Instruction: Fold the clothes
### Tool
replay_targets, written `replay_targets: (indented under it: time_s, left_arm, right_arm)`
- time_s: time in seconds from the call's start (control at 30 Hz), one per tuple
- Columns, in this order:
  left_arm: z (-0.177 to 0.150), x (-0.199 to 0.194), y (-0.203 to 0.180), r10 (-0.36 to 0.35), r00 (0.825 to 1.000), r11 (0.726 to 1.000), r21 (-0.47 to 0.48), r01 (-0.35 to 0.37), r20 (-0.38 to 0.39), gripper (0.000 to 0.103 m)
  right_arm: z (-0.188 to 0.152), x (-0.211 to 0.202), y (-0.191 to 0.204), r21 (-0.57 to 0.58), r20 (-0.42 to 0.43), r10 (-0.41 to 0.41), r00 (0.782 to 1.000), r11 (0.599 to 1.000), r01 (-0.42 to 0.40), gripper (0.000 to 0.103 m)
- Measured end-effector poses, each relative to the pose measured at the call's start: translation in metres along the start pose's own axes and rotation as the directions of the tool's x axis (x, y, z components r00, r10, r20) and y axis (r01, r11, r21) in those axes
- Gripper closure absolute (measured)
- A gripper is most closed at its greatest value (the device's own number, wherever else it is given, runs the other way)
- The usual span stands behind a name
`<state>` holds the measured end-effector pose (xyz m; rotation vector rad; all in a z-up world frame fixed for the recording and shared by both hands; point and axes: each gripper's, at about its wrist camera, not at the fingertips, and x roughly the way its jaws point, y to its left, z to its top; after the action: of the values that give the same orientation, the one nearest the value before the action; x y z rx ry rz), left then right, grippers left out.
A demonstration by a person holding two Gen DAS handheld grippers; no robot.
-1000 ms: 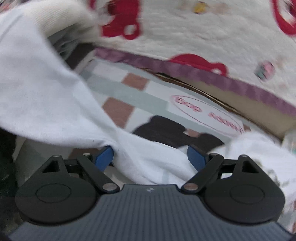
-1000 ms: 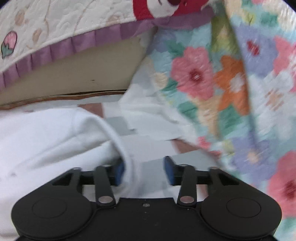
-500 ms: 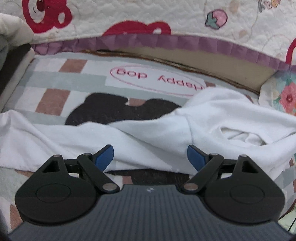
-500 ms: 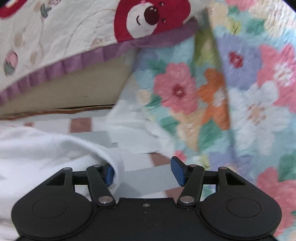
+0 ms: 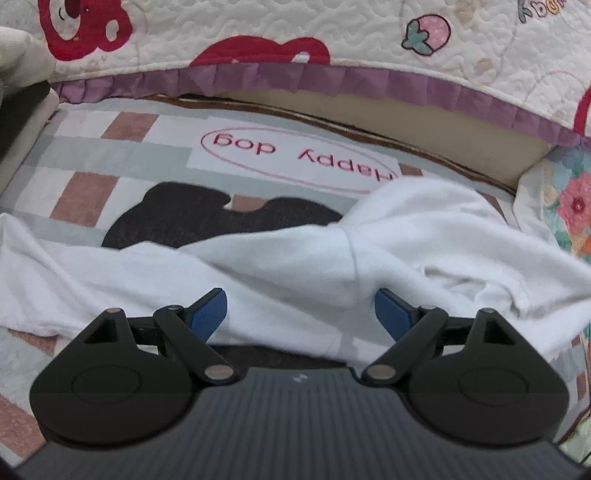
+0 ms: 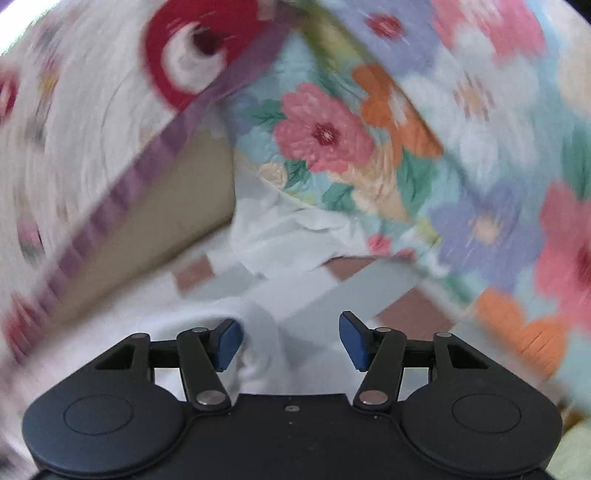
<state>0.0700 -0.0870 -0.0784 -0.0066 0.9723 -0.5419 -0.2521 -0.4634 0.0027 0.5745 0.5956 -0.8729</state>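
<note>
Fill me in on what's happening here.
A person with a two-finger tool in each hand is folding a white garment that lies rumpled across a patchwork mat printed "Happy dog". Neither tool grips anything: the left tool is open over the middle of the cloth, and the right tool is open at the garment's edge near a floral quilt. The right view is blurred. No neat fold is visible yet.

A checked mat (image 5: 92,162) printed with "Happy dog" and a dark silhouette is spread below. A bear-patterned quilt (image 5: 332,33) is hung behind it, and a flowered quilt (image 6: 424,129) is seen at the right.
</note>
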Motion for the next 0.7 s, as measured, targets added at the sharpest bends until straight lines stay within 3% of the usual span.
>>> replay_targets:
  time_s: [0.13, 0.23, 0.3, 0.33, 0.43, 0.47, 0.5, 0.57, 0.63, 0.7]
  left_arm:
    - [0.016, 0.017, -0.019, 0.012, 1.000, 1.000, 0.002, -0.012, 0.000, 0.015]
    - [0.018, 0.038, -0.030, 0.022, 0.999, 1.000, 0.014, -0.021, -0.024, 0.015]
    - [0.012, 0.062, -0.039, 0.057, 0.994, 0.996, 0.080, -0.049, -0.098, 0.018]
    - [0.010, 0.071, -0.042, 0.081, 0.989, 0.993, 0.095, -0.070, -0.122, 0.023]
    - [0.004, 0.073, -0.054, 0.104, 0.992, 0.985, 0.146, -0.092, -0.074, 0.061]
    - [0.005, 0.069, -0.055, 0.107, 0.993, 0.984, 0.148, -0.098, -0.054, 0.085]
    - [0.006, 0.065, -0.056, 0.110, 0.993, 0.983, 0.150, -0.103, -0.034, 0.095]
    - [0.008, 0.056, -0.058, 0.117, 0.993, 0.981, 0.153, -0.116, 0.007, 0.101]
    - [0.013, 0.038, -0.054, 0.207, 0.970, 0.969, 0.106, -0.222, 0.130, 0.101]
    - [0.024, 0.021, -0.053, 0.259, 0.945, 0.959, 0.059, -0.276, 0.202, 0.102]
  right_arm:
    - [-0.044, -0.015, -0.006, -0.089, -0.086, 0.154, 0.984, 0.983, -0.161, 0.051]
    - [-0.079, -0.018, -0.020, -0.060, -0.146, 0.142, 0.979, 0.987, -0.152, 0.057]
    - [-0.092, -0.019, -0.031, 0.033, -0.159, 0.181, 0.971, 0.983, -0.178, 0.061]
    - [-0.095, -0.019, -0.032, 0.068, -0.160, 0.209, 0.965, 0.977, -0.200, 0.063]
    - [-0.091, -0.010, -0.023, 0.087, -0.161, 0.302, 0.940, 0.953, -0.291, 0.064]
    - [-0.090, -0.008, -0.019, 0.093, -0.160, 0.332, 0.929, 0.943, -0.321, 0.063]
    - [-0.088, -0.005, -0.016, 0.100, -0.160, 0.362, 0.918, 0.931, -0.350, 0.063]
    - [-0.085, 0.002, -0.009, 0.101, -0.159, 0.403, 0.901, 0.915, -0.391, 0.058]
    - [-0.082, 0.015, -0.002, 0.078, -0.186, 0.364, 0.913, 0.931, -0.355, 0.055]
    - [-0.082, 0.028, 0.006, 0.063, -0.223, 0.322, 0.920, 0.947, -0.316, 0.055]
